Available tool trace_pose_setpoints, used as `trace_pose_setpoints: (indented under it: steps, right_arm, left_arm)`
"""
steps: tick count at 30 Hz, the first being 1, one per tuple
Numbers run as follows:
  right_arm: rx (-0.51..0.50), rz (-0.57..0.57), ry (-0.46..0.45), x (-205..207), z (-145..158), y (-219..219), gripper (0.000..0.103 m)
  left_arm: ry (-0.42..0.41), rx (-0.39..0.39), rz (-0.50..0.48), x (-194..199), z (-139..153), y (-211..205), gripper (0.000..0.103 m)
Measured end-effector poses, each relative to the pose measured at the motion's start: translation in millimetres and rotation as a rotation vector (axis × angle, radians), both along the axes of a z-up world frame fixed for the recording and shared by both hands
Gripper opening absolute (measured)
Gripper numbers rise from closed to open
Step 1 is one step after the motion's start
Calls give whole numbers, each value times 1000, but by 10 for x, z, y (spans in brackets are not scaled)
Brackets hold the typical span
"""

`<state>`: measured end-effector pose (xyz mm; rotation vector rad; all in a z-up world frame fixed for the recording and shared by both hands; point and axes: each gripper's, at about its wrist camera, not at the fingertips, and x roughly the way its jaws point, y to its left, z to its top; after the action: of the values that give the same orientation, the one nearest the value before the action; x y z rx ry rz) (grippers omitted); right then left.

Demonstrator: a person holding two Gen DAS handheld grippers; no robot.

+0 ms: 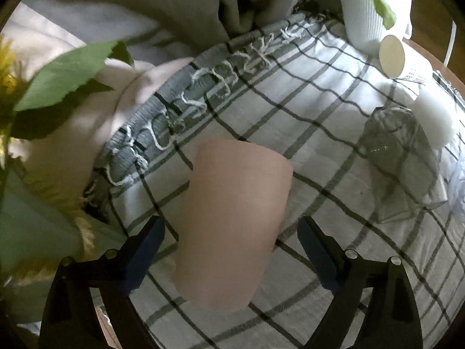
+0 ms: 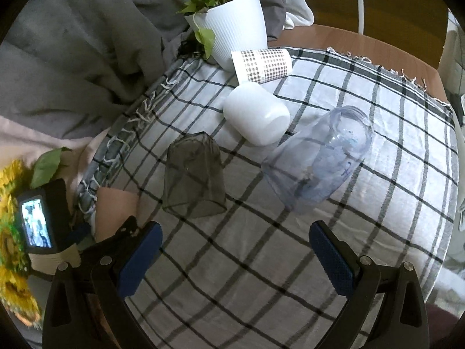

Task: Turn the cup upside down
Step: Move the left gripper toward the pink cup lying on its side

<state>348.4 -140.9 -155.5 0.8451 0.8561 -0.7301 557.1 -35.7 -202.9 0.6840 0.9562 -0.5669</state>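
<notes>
A pink cup (image 1: 232,221) stands upside down on the checked cloth (image 1: 334,87), base up, between the open jaws of my left gripper (image 1: 231,250); the blue pads (image 1: 148,250) stand apart from its sides. In the right wrist view the pink cup (image 2: 116,206) shows at the left, partly hidden by the left gripper's body. My right gripper (image 2: 234,256) is open and empty above the cloth (image 2: 261,276), short of a dark smoked glass (image 2: 193,179) standing upside down.
A clear bluish tumbler (image 2: 319,160), a white cup (image 2: 257,113) and a dotted paper cup (image 2: 261,64) lie on their sides. A white plant pot (image 2: 238,29) stands at the back. Sunflowers (image 2: 11,232) are at the left. Grey bedding (image 2: 72,43) lies behind.
</notes>
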Motion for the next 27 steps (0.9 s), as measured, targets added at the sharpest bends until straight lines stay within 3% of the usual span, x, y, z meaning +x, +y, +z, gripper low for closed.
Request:
trace_pose_setpoints:
  steps: [5,9,11,27]
  right_arm:
    - [13,-11,10,66,-42,-4,102]
    - [7,-19,19,82,-61,-4,102]
    - [6,-23,27,79,-77,-14,102]
    - [-34,-33,26,-29,-20,-75,102]
  left_arm:
    - [48,-6,-5,72,-109,-7,87]
    - [24,-8,8,104,-157,-1,84]
    - [13,1,16,122,-176,5,77]
    - [53,-54,83,51,-79,57,75]
